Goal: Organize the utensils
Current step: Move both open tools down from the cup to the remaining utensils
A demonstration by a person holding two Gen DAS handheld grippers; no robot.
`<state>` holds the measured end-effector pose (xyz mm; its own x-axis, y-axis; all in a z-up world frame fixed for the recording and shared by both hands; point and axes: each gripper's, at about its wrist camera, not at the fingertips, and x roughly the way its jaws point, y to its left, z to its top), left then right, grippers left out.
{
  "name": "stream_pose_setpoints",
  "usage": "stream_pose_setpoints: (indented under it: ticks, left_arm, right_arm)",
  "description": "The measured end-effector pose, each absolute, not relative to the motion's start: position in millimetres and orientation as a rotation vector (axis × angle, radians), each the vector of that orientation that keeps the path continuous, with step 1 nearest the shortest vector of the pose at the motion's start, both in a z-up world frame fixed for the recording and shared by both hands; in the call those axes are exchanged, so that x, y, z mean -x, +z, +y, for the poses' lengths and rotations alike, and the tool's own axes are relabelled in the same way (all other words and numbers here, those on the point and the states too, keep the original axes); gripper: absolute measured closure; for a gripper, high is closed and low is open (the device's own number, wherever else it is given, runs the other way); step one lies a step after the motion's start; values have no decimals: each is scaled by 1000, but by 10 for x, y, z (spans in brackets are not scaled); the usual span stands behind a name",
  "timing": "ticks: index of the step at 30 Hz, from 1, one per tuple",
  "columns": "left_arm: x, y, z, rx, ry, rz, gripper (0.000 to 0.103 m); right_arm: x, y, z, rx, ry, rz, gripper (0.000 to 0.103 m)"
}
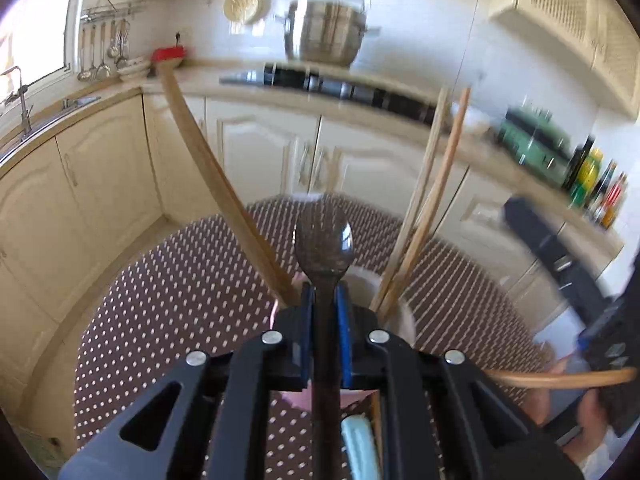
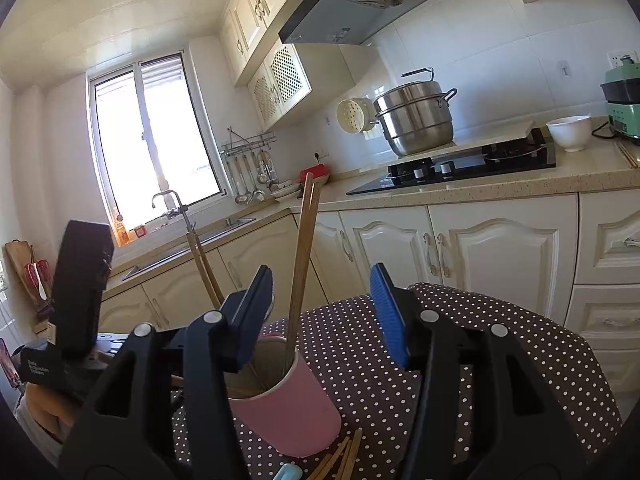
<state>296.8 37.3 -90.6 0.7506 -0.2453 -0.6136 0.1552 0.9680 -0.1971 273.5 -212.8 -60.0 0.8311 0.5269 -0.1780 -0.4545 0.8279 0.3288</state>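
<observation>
My left gripper (image 1: pixel 325 300) is shut on a dark metal spoon (image 1: pixel 324 252), bowl end pointing forward, held just above a pink utensil cup (image 2: pixel 288 412). The cup stands on the dotted tablecloth and holds wooden chopsticks (image 2: pixel 302 264) and a wooden spatula handle (image 1: pixel 216 184). My right gripper (image 2: pixel 324 316) is open, its jaws either side of the cup's far rim, holding nothing. More chopsticks (image 2: pixel 340 460) and a light blue handle (image 2: pixel 288 472) lie on the cloth beside the cup's base. The left gripper's body shows at the left of the right wrist view (image 2: pixel 80 280).
A brown white-dotted tablecloth (image 2: pixel 500 340) covers the table. Behind are cream cabinets, a counter with a black gas hob (image 2: pixel 472 168), a steel steamer pot (image 2: pixel 416 120), a white bowl (image 2: pixel 568 132), a sink (image 2: pixel 188 248) and hanging ladles (image 2: pixel 252 176).
</observation>
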Motion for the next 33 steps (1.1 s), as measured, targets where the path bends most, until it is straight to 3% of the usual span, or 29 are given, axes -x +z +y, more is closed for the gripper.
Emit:
stream_pose_setpoints:
  ticks: [8,11,33]
  left_arm:
    - [-2620,-646,734,390,-292,151,92]
    - [-2653,-717,747,431,-259,70,92]
    - [-2924,-1188,478,359,-191,64,92]
  right_arm:
    - [-2749,-545,-2112,-289,533,242,49]
    - [-2772,-559,-2090,-284,536,237,49]
    - [-3003,-710,-2175,-342,557,254,49]
